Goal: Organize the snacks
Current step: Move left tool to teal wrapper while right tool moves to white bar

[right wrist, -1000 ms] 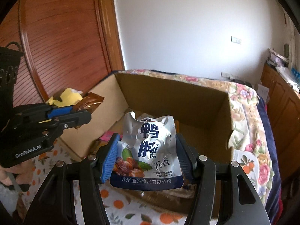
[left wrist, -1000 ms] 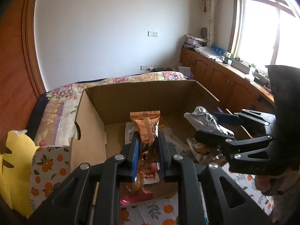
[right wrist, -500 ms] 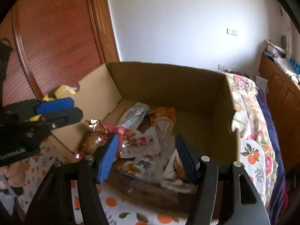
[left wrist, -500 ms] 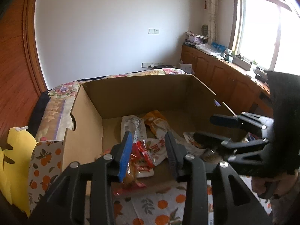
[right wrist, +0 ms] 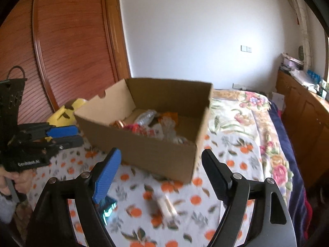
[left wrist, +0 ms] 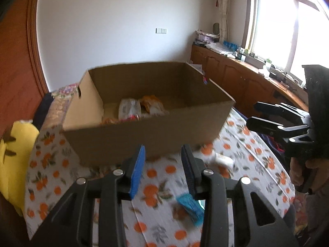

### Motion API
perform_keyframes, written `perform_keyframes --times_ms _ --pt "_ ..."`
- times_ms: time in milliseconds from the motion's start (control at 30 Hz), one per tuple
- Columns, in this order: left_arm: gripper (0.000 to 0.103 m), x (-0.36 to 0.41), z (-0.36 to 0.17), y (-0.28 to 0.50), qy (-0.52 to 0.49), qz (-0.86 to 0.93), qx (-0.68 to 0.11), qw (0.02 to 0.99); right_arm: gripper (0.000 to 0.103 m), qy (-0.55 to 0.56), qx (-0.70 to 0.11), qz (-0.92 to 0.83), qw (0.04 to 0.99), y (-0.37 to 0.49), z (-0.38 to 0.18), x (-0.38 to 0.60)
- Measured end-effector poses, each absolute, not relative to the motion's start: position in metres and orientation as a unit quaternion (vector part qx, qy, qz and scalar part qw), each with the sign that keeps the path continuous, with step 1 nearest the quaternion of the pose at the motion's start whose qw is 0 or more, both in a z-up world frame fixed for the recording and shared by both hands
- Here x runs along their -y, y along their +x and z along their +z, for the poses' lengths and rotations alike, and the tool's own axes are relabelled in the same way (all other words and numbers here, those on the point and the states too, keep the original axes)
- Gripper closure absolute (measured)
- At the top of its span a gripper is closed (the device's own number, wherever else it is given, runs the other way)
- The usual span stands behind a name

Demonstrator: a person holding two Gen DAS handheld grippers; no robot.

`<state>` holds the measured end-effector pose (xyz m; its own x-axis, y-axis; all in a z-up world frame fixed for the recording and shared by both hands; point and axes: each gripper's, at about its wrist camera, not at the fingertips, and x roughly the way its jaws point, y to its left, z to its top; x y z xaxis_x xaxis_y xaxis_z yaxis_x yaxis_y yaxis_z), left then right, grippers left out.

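An open cardboard box [left wrist: 144, 135] [right wrist: 144, 148] stands on the orange-patterned bedcover with several snack packets [left wrist: 131, 111] [right wrist: 148, 123] lying inside. My left gripper [left wrist: 163, 147] [right wrist: 79, 135] hangs in front of the box's near wall, open with nothing between its fingers. My right gripper [right wrist: 161, 151] [left wrist: 251, 114] is also short of the box, its jaws opening wide and empty. On the cover before the box lie a teal packet [left wrist: 190, 204] [right wrist: 108, 206], a white packet [left wrist: 223, 160] and a beige bar [right wrist: 164, 205], all blurred.
A yellow plush toy [left wrist: 12, 154] [right wrist: 63, 113] lies left of the box. A wooden wardrobe door [right wrist: 61, 51] rises behind it. Low wooden cabinets [left wrist: 246, 78] run under the window on the right. A flowered quilt [right wrist: 257, 123] covers the bed's far side.
The left gripper let go of the brown packet and the right one its white pouch; both now lie in the box. Both grippers drew back from over the box, and the right jaws spread wider.
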<state>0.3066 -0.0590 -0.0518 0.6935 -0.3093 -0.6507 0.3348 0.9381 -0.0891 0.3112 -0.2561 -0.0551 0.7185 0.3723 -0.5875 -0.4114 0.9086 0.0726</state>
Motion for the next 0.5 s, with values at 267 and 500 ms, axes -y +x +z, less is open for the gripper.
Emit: perform_keyframes --times_ms 267,500 --pt "0.067 0.066 -0.095 0.286 0.008 -0.164 -0.396 0.904 0.021 -0.042 -0.353 0.209 0.911 0.301 -0.107 0.260" --pt "0.067 0.076 -0.123 0.278 0.003 -0.165 -0.429 0.888 0.024 -0.045 -0.401 0.220 0.888 0.314 -0.151 0.245"
